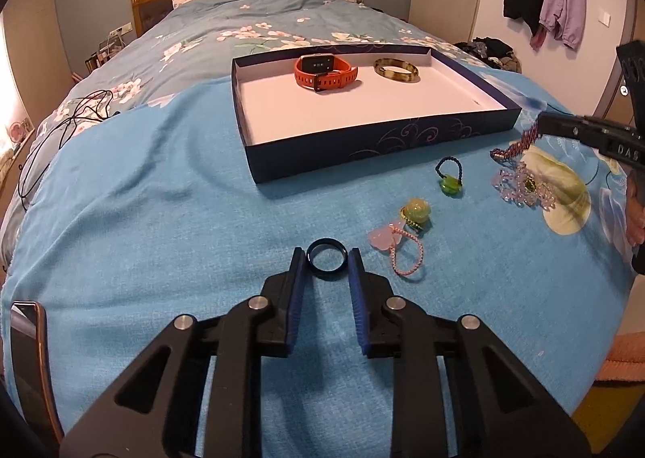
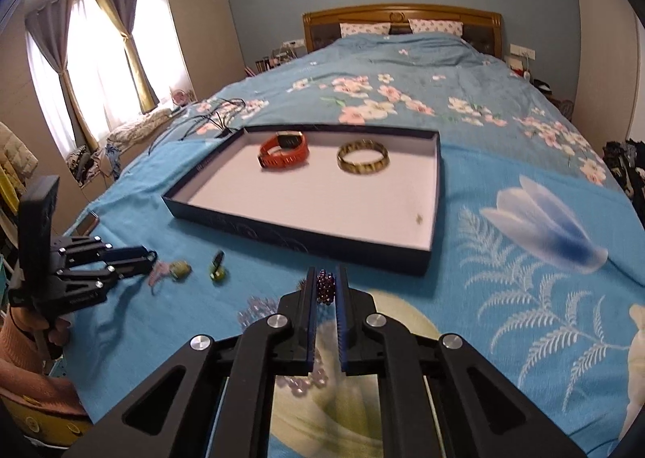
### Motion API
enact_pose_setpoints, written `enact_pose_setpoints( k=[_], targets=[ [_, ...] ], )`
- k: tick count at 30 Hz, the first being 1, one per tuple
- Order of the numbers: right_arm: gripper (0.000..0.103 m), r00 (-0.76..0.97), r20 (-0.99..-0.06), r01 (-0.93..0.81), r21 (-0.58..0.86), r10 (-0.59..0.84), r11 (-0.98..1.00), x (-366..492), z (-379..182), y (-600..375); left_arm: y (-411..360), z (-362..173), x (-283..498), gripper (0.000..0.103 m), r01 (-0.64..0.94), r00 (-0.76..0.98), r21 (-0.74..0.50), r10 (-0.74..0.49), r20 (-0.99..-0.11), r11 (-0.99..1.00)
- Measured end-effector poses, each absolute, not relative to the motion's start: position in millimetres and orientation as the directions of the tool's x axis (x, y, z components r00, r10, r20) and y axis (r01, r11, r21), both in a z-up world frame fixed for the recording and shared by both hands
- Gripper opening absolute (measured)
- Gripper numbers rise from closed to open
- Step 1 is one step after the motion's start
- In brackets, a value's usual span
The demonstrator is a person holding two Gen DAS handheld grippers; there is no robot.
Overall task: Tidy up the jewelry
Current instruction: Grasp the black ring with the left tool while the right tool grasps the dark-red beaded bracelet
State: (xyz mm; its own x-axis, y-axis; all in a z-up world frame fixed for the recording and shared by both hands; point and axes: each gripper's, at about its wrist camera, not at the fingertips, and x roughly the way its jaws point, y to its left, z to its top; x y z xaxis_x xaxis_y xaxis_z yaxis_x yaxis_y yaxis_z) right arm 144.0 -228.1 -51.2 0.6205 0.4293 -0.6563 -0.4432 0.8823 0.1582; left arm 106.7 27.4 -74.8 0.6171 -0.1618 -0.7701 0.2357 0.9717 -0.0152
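Note:
A dark blue tray (image 1: 363, 151) with a white floor lies on the blue blanket and holds an orange smartwatch (image 1: 324, 71) and a tortoiseshell bangle (image 1: 396, 71); both also show in the right wrist view, the watch (image 2: 284, 150) and the bangle (image 2: 363, 157). My left gripper (image 1: 325, 261) is open, its fingers on either side of a dark blue ring (image 1: 326, 263) lying on the blanket. My right gripper (image 2: 325, 281) is shut on a purple beaded bracelet (image 2: 325, 288), held above the blanket near the tray's front edge. It also shows in the left wrist view (image 1: 520, 143).
On the blanket lie a green bead ring (image 1: 449, 177), a pale green ball ring (image 1: 417, 213), a pink charm on a cord (image 1: 393, 246) and a clear pink bead bracelet (image 1: 522, 188). A phone (image 1: 28, 357) lies at the left. Black cables (image 1: 68, 123) trail over the bed.

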Motion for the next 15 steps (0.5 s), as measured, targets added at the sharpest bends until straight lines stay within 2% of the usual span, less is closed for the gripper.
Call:
enact_pose_setpoints(
  k=[15],
  targets=[
    [0.006, 0.663, -0.6, -0.472, 0.131, 0.448, 0.872, 147.5, -19.5, -223.2, 32.5, -42.1, 103.8, 0.022, 0.243, 0.678, -0.096, -0.24, -0.695, 0.965]
  ],
)
